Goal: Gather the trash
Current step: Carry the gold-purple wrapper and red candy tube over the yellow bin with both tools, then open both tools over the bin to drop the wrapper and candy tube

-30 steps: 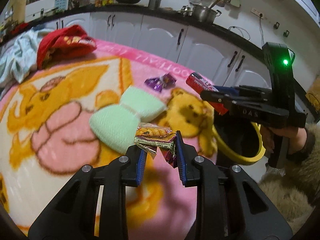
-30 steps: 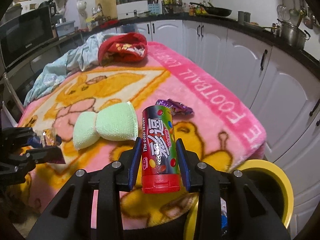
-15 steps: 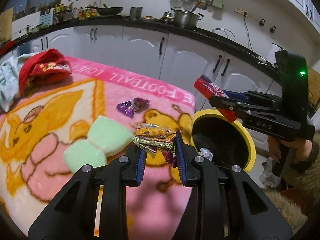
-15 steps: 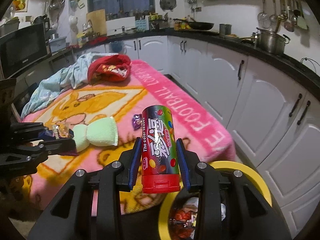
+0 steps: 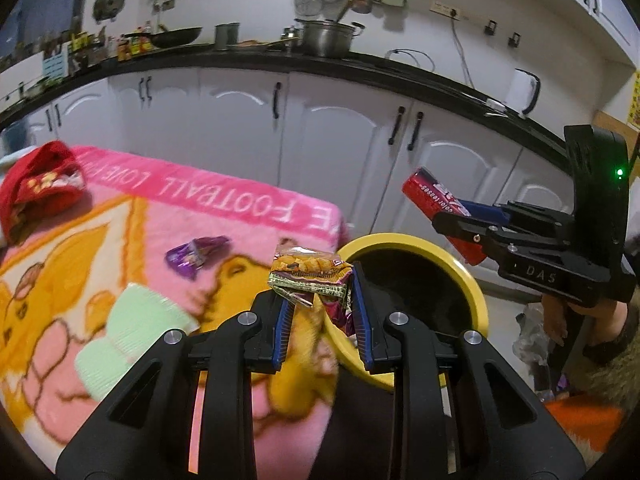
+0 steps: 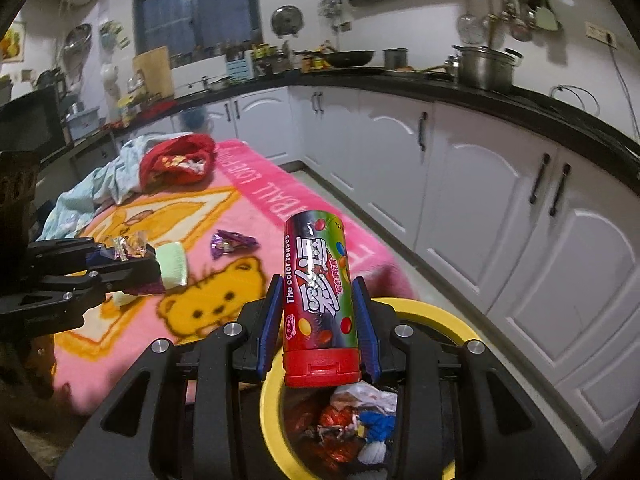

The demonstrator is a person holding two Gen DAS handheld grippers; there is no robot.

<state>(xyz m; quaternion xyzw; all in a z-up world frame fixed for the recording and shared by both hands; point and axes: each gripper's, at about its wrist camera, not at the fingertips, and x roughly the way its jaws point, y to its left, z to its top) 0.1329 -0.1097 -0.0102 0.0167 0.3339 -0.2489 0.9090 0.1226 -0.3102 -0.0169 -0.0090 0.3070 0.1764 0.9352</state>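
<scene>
Trash is in both grips, with more on the desk: a crumpled purple foil wrapper (image 5: pixel 197 255) lies loose left of centre in the left wrist view, on the pink fleece blanket with a yellow bear print (image 5: pixel 132 216). Just below and left of it sits a pale green folded sponge cloth (image 5: pixel 132 328), and a red cloth bundle (image 5: pixel 38 188) rests near the blanket's far left edge. At lower centre the left hand-held gripper (image 5: pixel 322 312) is narrowed on a crinkled yellow-and-purple snack packet (image 5: pixel 310 280), right at the blanket's edge and over the near rim of the round yellow trash bin (image 5: pixel 476 292). The bin's mouth is open and unobstructed. To the right, the right hand-held gripper (image 6: pixel 318 314) clamps a red cylindrical candy tube (image 6: pixel 318 300), held above the bin; white cabinet doors (image 6: pixel 472 184) leave a floor aisle beside the desk.
</scene>
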